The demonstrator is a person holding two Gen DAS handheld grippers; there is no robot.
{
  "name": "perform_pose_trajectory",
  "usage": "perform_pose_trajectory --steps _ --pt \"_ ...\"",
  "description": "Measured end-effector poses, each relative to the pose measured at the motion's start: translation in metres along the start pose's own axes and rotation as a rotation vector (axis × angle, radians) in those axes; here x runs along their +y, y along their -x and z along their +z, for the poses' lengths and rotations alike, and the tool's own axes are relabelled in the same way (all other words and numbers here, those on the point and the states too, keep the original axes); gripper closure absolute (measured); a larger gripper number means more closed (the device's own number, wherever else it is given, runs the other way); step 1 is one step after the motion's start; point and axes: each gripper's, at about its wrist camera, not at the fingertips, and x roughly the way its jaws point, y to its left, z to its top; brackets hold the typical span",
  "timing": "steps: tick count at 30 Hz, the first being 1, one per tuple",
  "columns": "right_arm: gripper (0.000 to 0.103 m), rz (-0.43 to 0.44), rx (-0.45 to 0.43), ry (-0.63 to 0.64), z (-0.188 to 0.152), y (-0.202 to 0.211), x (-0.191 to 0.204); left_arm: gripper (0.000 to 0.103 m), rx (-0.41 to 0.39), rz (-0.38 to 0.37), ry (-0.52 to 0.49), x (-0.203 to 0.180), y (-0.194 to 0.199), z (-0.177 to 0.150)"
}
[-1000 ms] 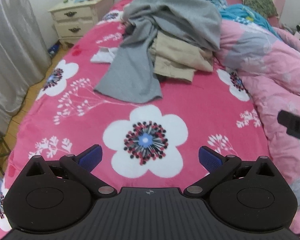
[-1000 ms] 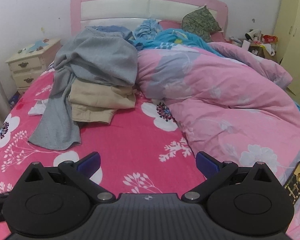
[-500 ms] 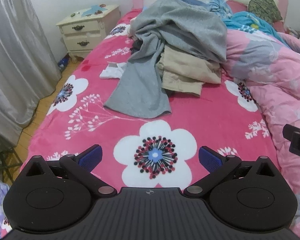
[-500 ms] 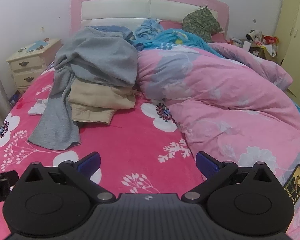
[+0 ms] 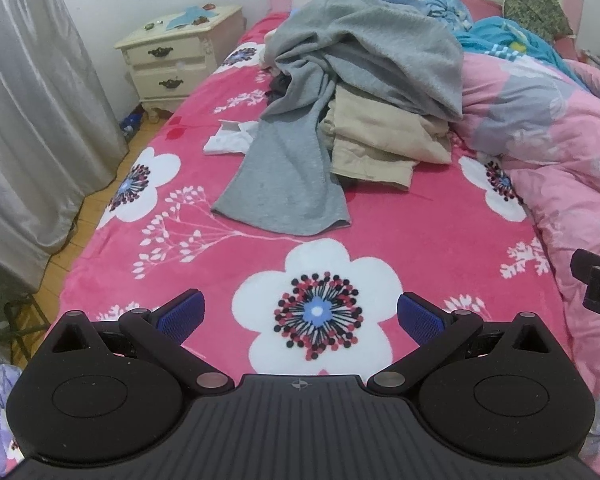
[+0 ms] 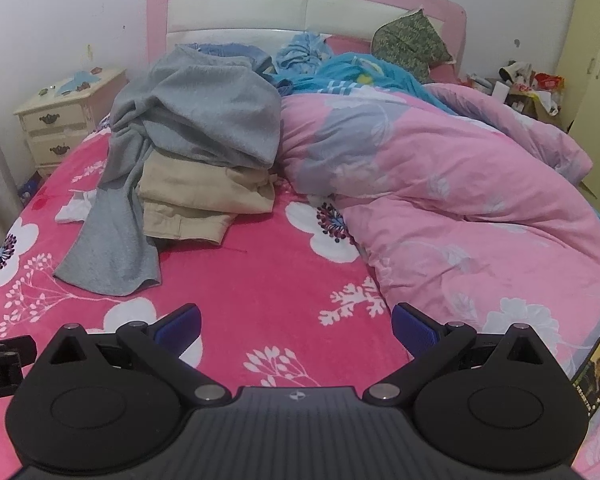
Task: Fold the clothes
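Item: left tongs (image 5: 301, 314). Blue pads apart, empty, over the flowered pink bedspread (image 5: 420, 232). Change since 1 s ago: view has pulled back and swung left; nightstand (image 5: 180, 60) and curtain (image 5: 28, 100) show more.

Item: right tongs (image 6: 296, 326). Apart, empty; view near unchanged.

Item: grey sweatshirt (image 5: 364, 56). Top of pile, centre-upper frame, sleeve trailing down-left; beige trousers (image 5: 384, 144) beneath.

Status: approx. no garment gripped yet; folding not begun.
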Motion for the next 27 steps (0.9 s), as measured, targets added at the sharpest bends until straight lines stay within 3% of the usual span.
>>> perform_pose_trajectory --steps 7,14,18,23,27 --pt "0.000 0.036 0.009 -0.020 0.002 -0.019 -0.004 0.000 -0.004 0.004 -0.013 0.004 -0.021 0.009" --pt "0.000 0.099 -0.055 0.029 0.017 -0.062 -0.008 0.000 -0.085 -0.062 0.050 0.018 -0.070 0.052" --pt "0.000 0.169 -0.136 0.112 0.050 -0.096 0.000 0.001 -0.174 -0.066 0.070 0.027 -0.104 0.103" --pt "0.010 0.227 -0.244 0.204 0.130 -0.152 0.025 0.007 -0.298 -0.119 0.027 0.034 -0.138 0.191" --pt "0.024 0.278 -0.301 0.262 0.201 -0.202 0.054 0.027 -0.371 -0.205 -0.056 0.026 -0.168 0.269"
